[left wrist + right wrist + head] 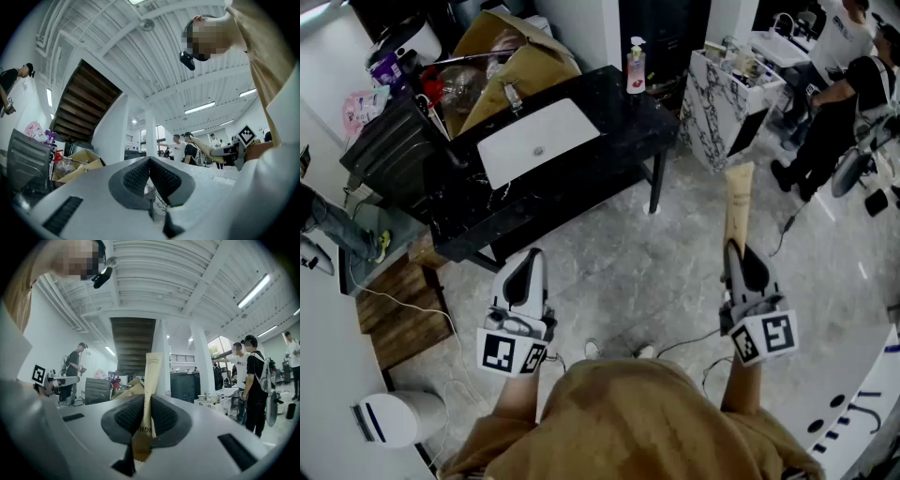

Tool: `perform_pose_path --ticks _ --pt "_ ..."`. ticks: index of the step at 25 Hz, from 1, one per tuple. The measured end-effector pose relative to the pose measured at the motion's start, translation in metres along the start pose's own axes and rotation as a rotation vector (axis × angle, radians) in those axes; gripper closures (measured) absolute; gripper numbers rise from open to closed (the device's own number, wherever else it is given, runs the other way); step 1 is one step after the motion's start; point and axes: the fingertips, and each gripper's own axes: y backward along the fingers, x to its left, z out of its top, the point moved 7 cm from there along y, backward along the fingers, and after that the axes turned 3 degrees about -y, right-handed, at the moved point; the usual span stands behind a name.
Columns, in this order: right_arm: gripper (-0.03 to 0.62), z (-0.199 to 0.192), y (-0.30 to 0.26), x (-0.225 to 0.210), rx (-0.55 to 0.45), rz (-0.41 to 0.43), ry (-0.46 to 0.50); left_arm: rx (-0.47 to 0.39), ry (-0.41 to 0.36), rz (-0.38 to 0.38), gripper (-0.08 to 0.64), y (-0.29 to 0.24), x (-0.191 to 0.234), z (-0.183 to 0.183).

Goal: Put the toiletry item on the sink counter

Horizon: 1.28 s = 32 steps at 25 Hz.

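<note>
My right tongs (146,414) (741,255) are clamped on a tan toiletry tube (151,376) (738,202). The pads (164,416) pinch its lower part, the flat crimped end sticks out forward past the tips, and the fatter end sits back between the jaws. My left tongs (150,177) (525,274) are closed pad to pad with nothing between them. Both are held low in front of me over the grey floor (619,272), left and right well apart. The tube is in the air, to the right of the black sink counter (623,141) and well apart from it, not touching it. The counter has a white basin (537,141) set in it and a pump bottle (636,66) at its far right corner. A cardboard box (520,61) is behind the counter, a marble-pattern cabinet (717,117) to its right, and people (834,94) stand beyond that.
</note>
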Motion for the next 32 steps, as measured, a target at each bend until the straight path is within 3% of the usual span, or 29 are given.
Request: perform_pose_path --ticks 12,17,32 --pt "0.554 -0.003 0.005 -0.012 0.012 0.005 -0.009 0.014 0.003 0.000 0.555 -0.007 -0.012 -0.004" --pt "0.554 -0.005 0.009 -0.025 -0.024 0.024 -0.082 0.017 0.003 -0.001 0.555 -0.013 -0.021 -0.008" --pt "0.553 -0.024 0.024 -0.077 -0.001 0.064 -0.102 0.037 -0.010 0.037 0.555 -0.024 -0.073 -0.019"
